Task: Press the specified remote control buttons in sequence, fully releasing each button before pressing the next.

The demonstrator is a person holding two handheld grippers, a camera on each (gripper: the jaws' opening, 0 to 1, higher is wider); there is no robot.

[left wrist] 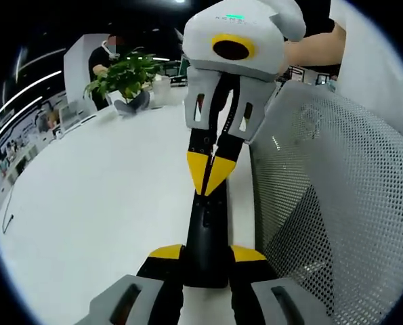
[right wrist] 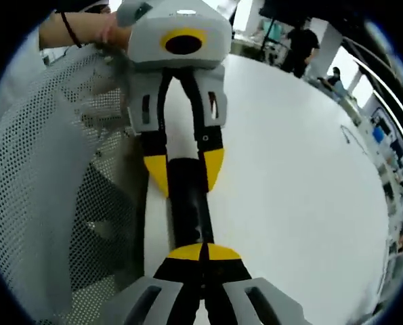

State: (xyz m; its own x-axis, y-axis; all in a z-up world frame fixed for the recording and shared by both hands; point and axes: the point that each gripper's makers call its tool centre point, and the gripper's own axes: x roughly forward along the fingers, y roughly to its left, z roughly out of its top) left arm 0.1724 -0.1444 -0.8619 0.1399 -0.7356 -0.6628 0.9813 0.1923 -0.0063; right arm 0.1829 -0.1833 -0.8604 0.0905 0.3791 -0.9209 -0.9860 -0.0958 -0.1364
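Observation:
A slim black remote control [left wrist: 204, 227] lies lengthwise above the white table [left wrist: 106, 196]. My left gripper [left wrist: 206, 254] is shut on its near end, one yellow-tipped finger on each side. My right gripper [left wrist: 211, 172] comes in from the top of the left gripper view, shut, with its joined yellow tips resting on the remote's upper face. In the right gripper view, the right gripper [right wrist: 202, 252] has its tips closed together on the remote control [right wrist: 187, 210]. Beyond it, the left gripper [right wrist: 185, 169] clamps the far end. The buttons are hidden.
A grey mesh chair back [left wrist: 336, 203] [right wrist: 45, 189] stands close beside the remote. A potted plant [left wrist: 123, 78] sits at the table's far edge, with people beyond it. A thin dark pen [right wrist: 353, 135] lies far out on the table [right wrist: 303, 176]. A bare forearm [right wrist: 79, 30] shows behind the left gripper.

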